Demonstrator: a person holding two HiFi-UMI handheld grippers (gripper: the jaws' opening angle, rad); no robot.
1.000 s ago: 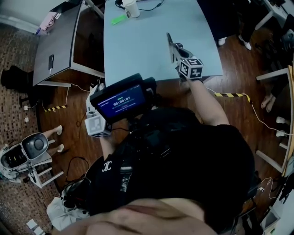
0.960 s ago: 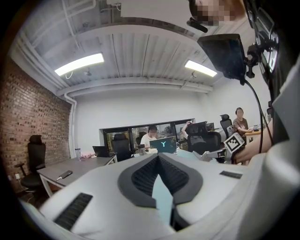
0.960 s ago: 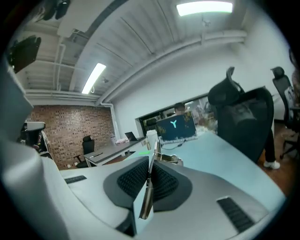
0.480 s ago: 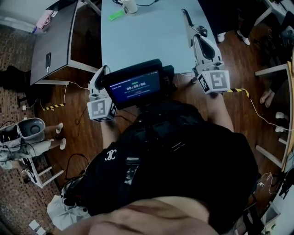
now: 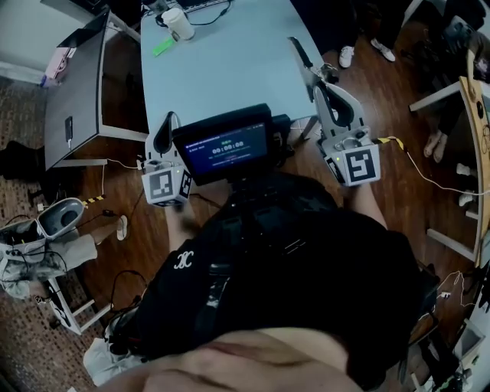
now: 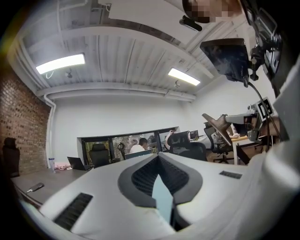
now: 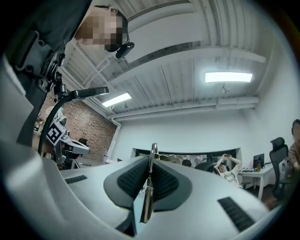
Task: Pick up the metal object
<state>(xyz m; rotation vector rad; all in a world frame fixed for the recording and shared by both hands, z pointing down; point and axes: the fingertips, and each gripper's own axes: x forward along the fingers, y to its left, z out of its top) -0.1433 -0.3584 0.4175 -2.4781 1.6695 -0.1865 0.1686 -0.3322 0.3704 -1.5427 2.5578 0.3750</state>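
Observation:
The metal object (image 5: 300, 55) is a thin flat grey piece. It sticks out ahead of my right gripper (image 5: 325, 90), which is shut on it and holds it in the air over the near right part of the light-blue table (image 5: 222, 69). In the right gripper view the metal object (image 7: 148, 197) stands edge-on between the pads of the right gripper (image 7: 151, 161). My left gripper (image 5: 164, 129) hovers left of the chest screen, at the table's near edge. In the left gripper view the left gripper (image 6: 158, 158) is shut with nothing in it.
A black screen (image 5: 226, 145) is mounted in front of the person's chest, between the grippers. A white cup (image 5: 178, 23) and a green item (image 5: 162, 46) lie at the table's far end. A dark desk (image 5: 73, 84) stands to the left. Cables cross the wooden floor.
My right gripper has lifted the metal object off the table and drawn it up toward the person. The left gripper has come up and forward beside the screen.

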